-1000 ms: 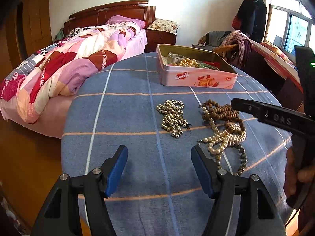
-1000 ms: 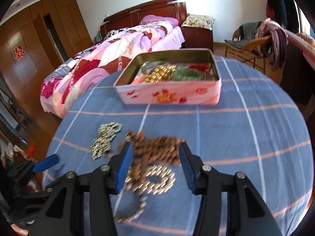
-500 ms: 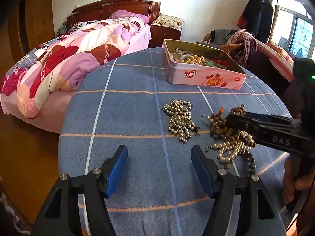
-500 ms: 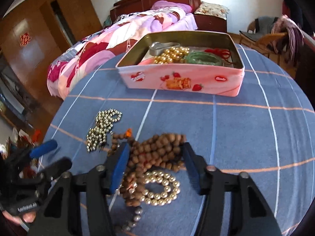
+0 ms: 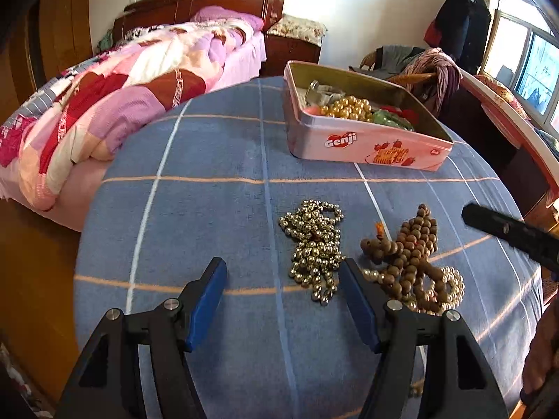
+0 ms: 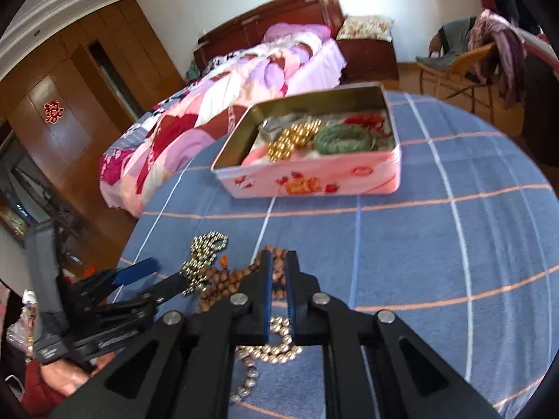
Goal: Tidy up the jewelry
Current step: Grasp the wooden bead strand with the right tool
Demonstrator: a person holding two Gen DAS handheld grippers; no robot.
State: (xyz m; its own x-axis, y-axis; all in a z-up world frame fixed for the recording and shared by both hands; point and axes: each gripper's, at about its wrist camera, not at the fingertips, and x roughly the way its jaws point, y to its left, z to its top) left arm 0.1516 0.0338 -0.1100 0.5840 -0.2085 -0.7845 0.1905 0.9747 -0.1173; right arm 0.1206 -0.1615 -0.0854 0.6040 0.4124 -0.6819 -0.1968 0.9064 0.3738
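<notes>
Over the blue cloth [image 5: 209,160], right tongs [image 6: 278,279] pinching brown wooden beads [image 6: 230,279], left tongs [image 5: 281,300] spread wide, empty.

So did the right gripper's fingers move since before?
Yes. The right gripper closed its fingers on the brown wooden beads, near the pink tin.

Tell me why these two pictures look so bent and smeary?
Both views curve like a fishbowl, bending the blue checked tablecloth; the right wrist view is motion-blurred around the pink biscuit tin, while the left wrist view shows it sharp; window glare whitens its upper right corner.
</notes>
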